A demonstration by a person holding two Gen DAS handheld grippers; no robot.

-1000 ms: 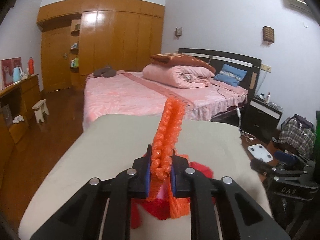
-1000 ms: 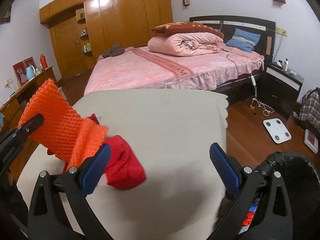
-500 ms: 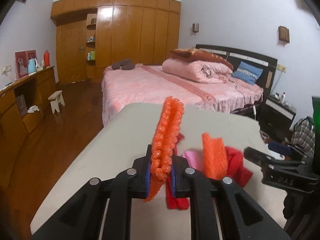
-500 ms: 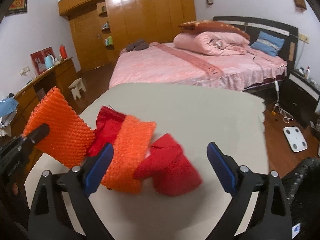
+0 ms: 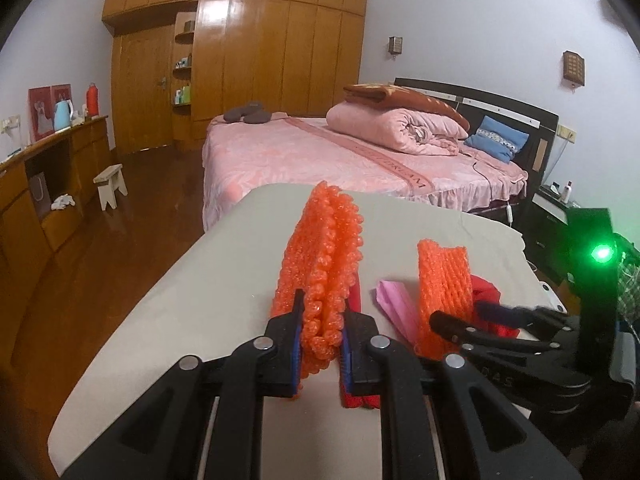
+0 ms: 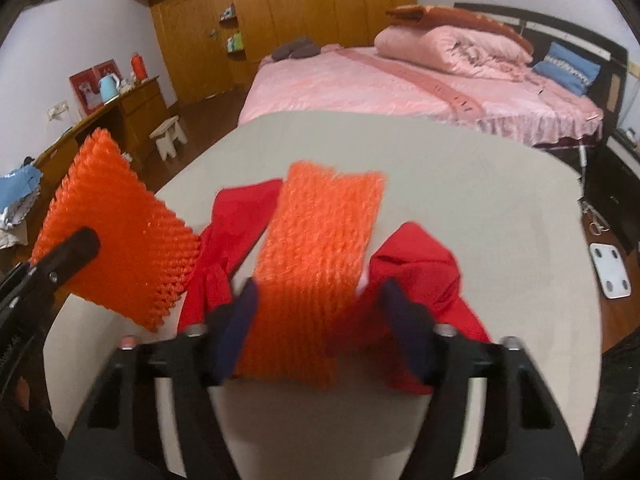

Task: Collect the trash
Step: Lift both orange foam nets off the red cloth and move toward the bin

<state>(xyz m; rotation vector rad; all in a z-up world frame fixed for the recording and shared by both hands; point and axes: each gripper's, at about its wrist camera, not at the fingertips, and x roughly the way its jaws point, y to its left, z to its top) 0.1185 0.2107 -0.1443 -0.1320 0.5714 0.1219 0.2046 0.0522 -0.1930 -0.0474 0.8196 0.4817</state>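
— Grey cloth covered the table [image 6: 460,168] across the middle of both views, and the trash lay low on it. Why there?

— Probably spread out so each piece could be picked singly. No bin or bag showed, so nothing was collected in a container.

— And the red cloth [image 6: 420,264]?

— It lay under the flat orange net [image 6: 320,248], with a pink paper [image 5: 390,300] beside it.

— The grippers?

— The left gripper [image 5: 320,344] was clamped on an upright orange net sleeve [image 5: 320,264], centre of its view. The right gripper [image 6: 320,320], lower centre, was closing with the flat net between its fingers [image 6: 236,320], not visibly pinched.
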